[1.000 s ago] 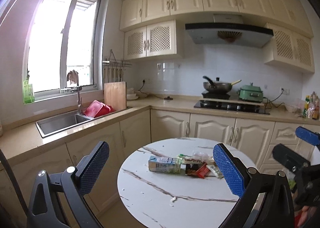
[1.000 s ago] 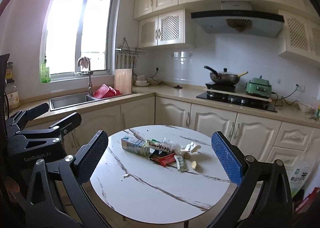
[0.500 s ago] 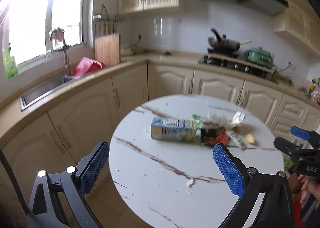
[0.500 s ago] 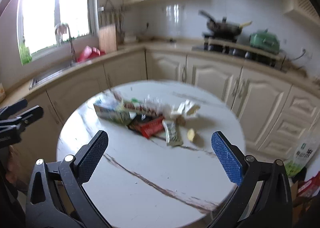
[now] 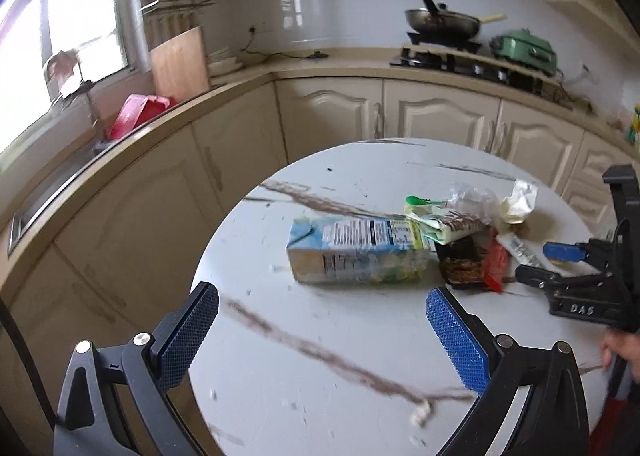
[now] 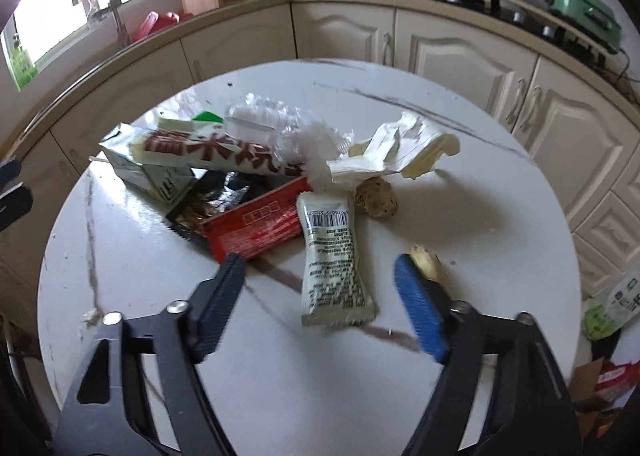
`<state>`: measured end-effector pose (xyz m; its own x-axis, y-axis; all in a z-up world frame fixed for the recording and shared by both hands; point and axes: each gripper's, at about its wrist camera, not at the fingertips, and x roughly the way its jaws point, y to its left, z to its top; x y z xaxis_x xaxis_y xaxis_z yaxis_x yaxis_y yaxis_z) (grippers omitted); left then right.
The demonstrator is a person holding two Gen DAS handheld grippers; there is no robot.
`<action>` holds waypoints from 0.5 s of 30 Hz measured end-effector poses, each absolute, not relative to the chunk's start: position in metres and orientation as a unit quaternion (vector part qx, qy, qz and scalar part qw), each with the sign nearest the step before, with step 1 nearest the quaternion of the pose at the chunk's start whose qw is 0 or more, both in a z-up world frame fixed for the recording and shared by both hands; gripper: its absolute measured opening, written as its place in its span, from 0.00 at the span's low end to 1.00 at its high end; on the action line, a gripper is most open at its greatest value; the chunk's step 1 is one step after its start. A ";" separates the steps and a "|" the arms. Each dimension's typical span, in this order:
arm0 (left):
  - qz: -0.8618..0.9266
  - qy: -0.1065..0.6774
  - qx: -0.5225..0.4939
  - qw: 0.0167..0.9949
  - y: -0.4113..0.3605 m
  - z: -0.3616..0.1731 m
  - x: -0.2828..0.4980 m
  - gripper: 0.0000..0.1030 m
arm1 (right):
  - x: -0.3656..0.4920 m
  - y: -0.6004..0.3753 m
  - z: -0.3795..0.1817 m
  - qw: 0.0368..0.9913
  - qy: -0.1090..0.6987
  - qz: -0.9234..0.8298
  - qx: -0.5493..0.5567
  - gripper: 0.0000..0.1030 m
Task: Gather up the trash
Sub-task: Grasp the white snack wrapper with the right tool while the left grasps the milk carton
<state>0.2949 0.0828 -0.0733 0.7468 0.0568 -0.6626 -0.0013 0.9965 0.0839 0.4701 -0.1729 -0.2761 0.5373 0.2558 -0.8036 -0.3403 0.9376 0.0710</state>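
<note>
Spanning most of both views, a round white marble-veined tabletop [image 6: 480, 224] carries 1 heap of trash near its far side. A pale blue milk carton [image 5: 356, 256] lies on its side at the heap's left, a long green-and-white wrapper [image 6: 224, 152] resting across it. Beside them lie a red wrapper [image 6: 256, 228], crumpled clear plastic [image 6: 288, 124], a cream paper wad [image 6: 404, 152] and a white sachet [image 6: 332, 256]. The right gripper [image 6: 320, 288] hangs over the sachet, its jaws closing with the sachet's lower half between them, pads not touching it. The left gripper [image 5: 320, 336] is wide open and empty, short of the carton.
</note>
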 end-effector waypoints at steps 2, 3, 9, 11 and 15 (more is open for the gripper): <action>0.007 0.357 0.056 0.933 0.083 -0.077 0.315 0.99 | 0.474 -0.175 -0.279 0.874 0.452 0.173 -0.048 0.58; 0.005 0.358 0.065 0.931 0.083 -0.080 0.324 0.99 | 0.475 -0.176 -0.281 0.872 0.454 0.175 -0.049 0.56; -0.027 0.358 0.101 0.928 0.091 -0.101 0.375 0.99 | 0.479 -0.172 -0.279 0.872 0.452 0.173 -0.075 0.26; -0.037 0.364 0.103 0.925 0.099 -0.110 0.392 0.99 | 0.480 -0.174 -0.278 0.872 0.451 0.181 -0.065 0.19; -0.065 0.358 0.109 0.925 0.114 -0.124 0.415 0.99 | 0.466 -0.179 -0.266 0.882 0.426 0.196 -0.042 0.17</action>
